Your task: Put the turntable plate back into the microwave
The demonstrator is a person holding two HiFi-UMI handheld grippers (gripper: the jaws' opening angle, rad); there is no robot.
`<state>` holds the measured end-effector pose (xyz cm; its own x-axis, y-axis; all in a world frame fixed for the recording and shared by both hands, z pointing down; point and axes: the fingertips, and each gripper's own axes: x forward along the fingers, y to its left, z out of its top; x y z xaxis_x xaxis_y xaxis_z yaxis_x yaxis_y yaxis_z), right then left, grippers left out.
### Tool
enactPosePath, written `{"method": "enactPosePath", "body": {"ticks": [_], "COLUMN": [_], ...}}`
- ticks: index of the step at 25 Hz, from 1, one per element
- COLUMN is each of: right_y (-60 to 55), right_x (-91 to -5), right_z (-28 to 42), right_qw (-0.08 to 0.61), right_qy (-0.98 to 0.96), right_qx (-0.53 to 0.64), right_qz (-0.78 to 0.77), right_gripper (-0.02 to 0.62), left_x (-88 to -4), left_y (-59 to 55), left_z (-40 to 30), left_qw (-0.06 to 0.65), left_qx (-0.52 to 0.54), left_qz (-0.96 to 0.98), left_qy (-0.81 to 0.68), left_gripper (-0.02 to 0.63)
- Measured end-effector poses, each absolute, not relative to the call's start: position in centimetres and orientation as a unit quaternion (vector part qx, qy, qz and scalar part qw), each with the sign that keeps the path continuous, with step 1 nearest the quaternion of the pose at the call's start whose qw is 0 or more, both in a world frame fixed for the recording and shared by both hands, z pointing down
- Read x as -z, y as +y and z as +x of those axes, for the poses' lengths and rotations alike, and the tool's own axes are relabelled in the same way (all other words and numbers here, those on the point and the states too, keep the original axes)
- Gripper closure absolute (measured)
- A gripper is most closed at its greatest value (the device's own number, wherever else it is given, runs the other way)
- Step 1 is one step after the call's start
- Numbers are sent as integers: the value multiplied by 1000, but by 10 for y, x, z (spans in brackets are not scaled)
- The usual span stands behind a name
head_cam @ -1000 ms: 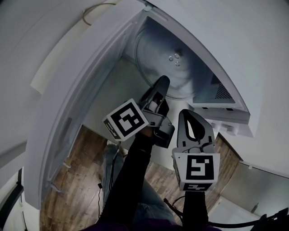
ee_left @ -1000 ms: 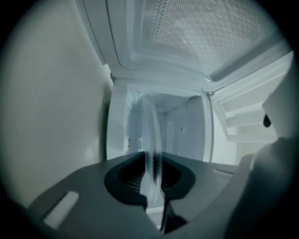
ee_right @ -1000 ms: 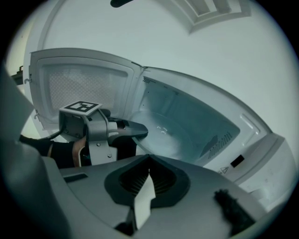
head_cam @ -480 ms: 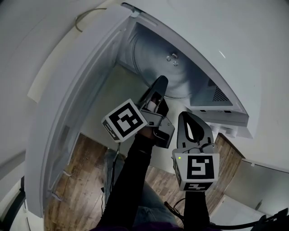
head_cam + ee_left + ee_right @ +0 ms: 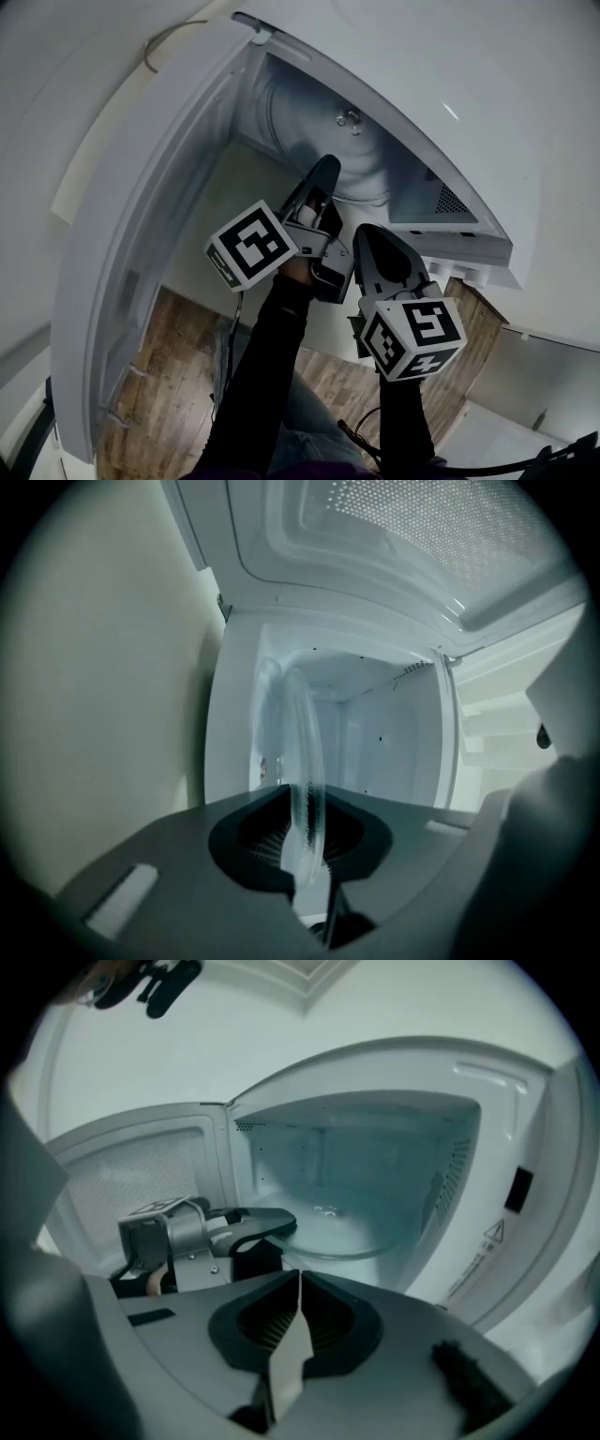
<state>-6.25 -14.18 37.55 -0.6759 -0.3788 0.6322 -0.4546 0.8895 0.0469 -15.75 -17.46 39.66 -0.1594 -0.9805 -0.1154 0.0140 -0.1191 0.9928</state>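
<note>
The clear glass turntable plate [image 5: 309,141] lies inside the open microwave's cavity [image 5: 412,202], its centre hub showing. My left gripper [image 5: 327,171] reaches into the opening and is shut on the plate's near rim. In the left gripper view the plate [image 5: 306,761] stands edge-on between the jaws of the left gripper [image 5: 305,822]. The right gripper view shows the plate [image 5: 352,1234] low in the cavity, with the left gripper [image 5: 267,1225] on its left rim. My right gripper [image 5: 367,236] hangs just outside the opening, right of the left one, and is shut [image 5: 298,1283] on nothing.
The microwave door [image 5: 159,206] stands swung open at the left, its perforated window [image 5: 422,527] close over the left gripper. The control panel side [image 5: 469,248] is at the right. A wooden floor [image 5: 178,366] and the person's legs lie below.
My right gripper has rolled, so its marker cube now sits tilted, and it has drawn closer to the left gripper. The left gripper still holds the plate in the same place.
</note>
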Motion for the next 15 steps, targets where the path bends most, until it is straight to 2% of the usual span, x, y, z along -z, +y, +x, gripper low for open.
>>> {"method": "enactPosePath", "body": {"ticks": [8,11,15], "right_y": [-153,-157,-162], "right_x": [-381,-380,-381], "right_z": [-71,-72,-73], "right_qw": [290,273,272], "right_qy": [-920,-921,-920], "right_qx": [-138,-165,-159], "right_qz": [223,225,233], "right_gripper": [577,533,511], "left_x": [-393,-392,-393], "left_y": [-184,-186,-187], "left_z": [-157,-156,-156], "left_qw": [441,445,455], "left_qx": [560,560,559], "left_qz": [496,497,489], "left_qy": [-496,-491,-492], "left_gripper": [555,556,555]}}
